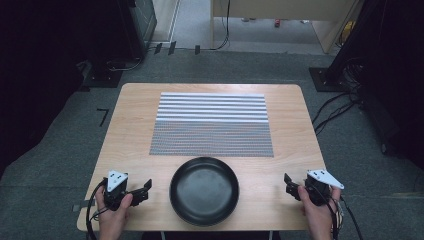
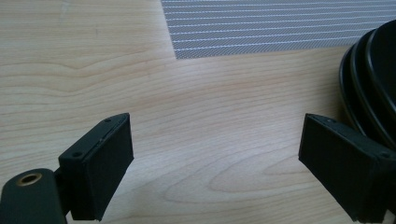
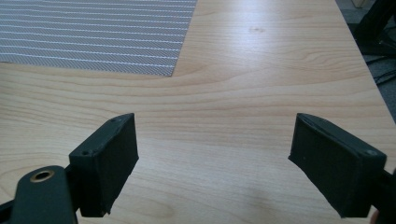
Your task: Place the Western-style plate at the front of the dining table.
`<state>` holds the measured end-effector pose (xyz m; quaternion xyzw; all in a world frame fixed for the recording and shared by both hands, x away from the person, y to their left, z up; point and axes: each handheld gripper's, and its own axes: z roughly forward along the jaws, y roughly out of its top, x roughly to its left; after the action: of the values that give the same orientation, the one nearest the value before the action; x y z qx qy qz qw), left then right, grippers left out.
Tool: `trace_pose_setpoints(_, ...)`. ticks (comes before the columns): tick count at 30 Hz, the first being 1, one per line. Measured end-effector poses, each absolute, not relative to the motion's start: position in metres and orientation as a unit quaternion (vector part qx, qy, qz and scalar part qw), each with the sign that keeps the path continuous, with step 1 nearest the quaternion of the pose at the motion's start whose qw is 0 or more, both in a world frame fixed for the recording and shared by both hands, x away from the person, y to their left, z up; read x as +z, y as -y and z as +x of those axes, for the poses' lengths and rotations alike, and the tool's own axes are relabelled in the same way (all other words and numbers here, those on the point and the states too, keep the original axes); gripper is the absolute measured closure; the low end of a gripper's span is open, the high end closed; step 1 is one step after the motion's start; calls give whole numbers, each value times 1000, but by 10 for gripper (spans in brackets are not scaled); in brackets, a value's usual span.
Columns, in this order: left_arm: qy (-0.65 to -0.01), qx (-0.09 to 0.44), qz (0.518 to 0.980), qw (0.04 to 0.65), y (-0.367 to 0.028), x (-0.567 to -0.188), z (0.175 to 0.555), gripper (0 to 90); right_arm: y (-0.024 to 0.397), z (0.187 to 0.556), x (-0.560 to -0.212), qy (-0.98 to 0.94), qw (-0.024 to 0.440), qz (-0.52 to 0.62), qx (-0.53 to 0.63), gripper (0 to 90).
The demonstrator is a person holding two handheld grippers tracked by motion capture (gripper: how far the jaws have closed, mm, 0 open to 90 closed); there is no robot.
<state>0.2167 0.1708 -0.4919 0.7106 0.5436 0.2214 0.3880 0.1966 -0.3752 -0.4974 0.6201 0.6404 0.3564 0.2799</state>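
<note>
Black plate [image 1: 204, 190] sits on the desk [image 1: 130, 130] near its front edge, centred between the two hands, its far rim just touching the near edge of the grey striped mat [image 1: 212, 124]. Left tool [image 1: 142, 189] rests low at the plate's left, close to the rim but apart from it; jaws spread wide, nothing between them but bare wood. In the left gripper view the plate's rim [image 2: 369, 93] lies just beyond the right-hand jaw. Right tool [image 1: 290, 186] sits at the plate's right, farther off; jaws equally wide, holding nothing. Mat corner [image 3: 93, 37] lies ahead of it.
</note>
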Motion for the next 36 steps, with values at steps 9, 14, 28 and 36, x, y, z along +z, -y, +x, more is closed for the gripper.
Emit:
trace_pose_setpoints(9, -542, 208, 699, 416, -166, -487, 214, 97, 364, 195, -493, -636, 250, 619, 387, 156)
trace_pose_setpoints(14, -540, 204, 701, 418, -162, -487, 213, 96, 357, 194, -492, -640, 248, 613, 391, 159)
trace_pose_setpoints(28, -529, 191, 699, 441, -153, -484, 211, 97, 343, 192, -491, -640, 237, 605, 410, 200)
trace_pose_setpoints(36, -526, 189, 702, 442, -146, -484, 210, 97, 334, 191, -491, -641, 238, 602, 412, 211)
